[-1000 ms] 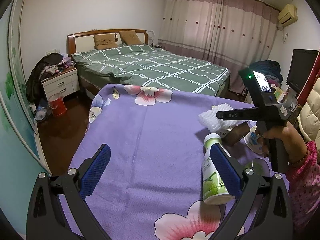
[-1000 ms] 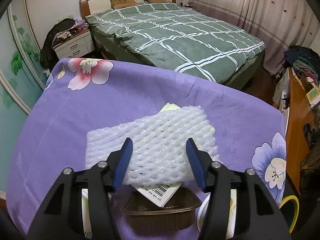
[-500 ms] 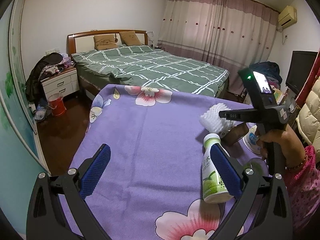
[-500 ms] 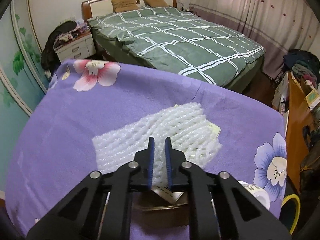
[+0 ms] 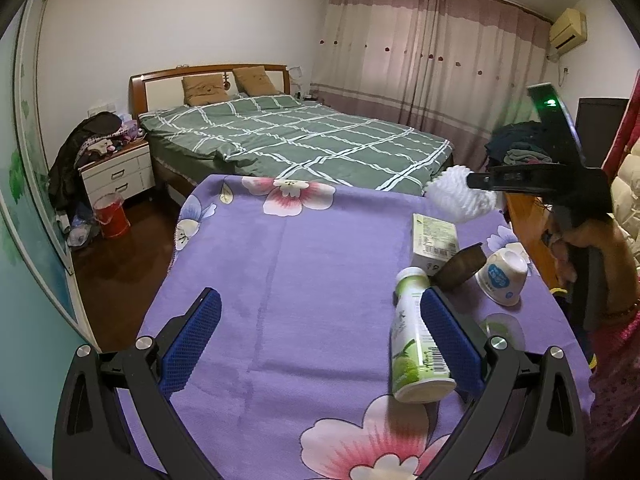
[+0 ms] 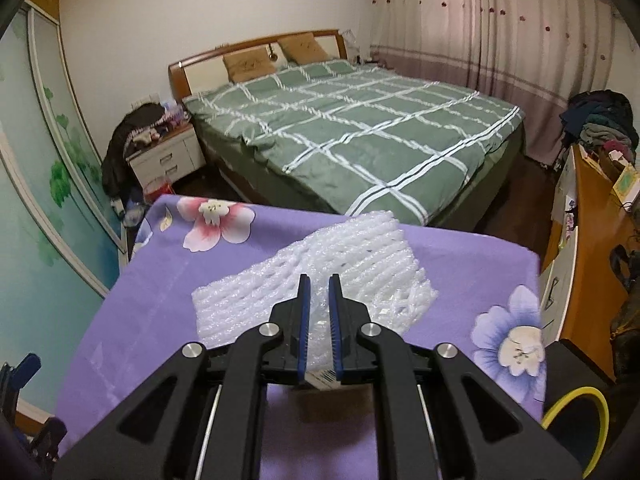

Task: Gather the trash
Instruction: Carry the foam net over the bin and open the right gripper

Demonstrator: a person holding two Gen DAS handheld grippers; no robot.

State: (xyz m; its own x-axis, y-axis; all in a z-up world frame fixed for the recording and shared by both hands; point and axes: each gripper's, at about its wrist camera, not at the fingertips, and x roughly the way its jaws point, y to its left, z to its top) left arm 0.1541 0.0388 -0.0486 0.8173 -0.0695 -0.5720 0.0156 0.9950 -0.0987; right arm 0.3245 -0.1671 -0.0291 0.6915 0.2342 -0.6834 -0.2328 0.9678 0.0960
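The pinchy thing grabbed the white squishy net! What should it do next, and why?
Probably carry it to a trash bin. The right gripper is shut on the white foam mesh sleeve, which the left wrist view shows clear of the purple flowered cloth. No bin clearly shows, though; the yellow-rimmed thing beside the table might be one.

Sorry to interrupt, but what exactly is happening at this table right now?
A person is clearing trash off a purple flowered tablecloth with two handheld grippers. The right gripper, whose jaws have just closed, is shut on a white foam net and holds it off the cloth. The left gripper is open, beside a drink bottle lying on its side. A small carton, a brown tray and a white cup remain.
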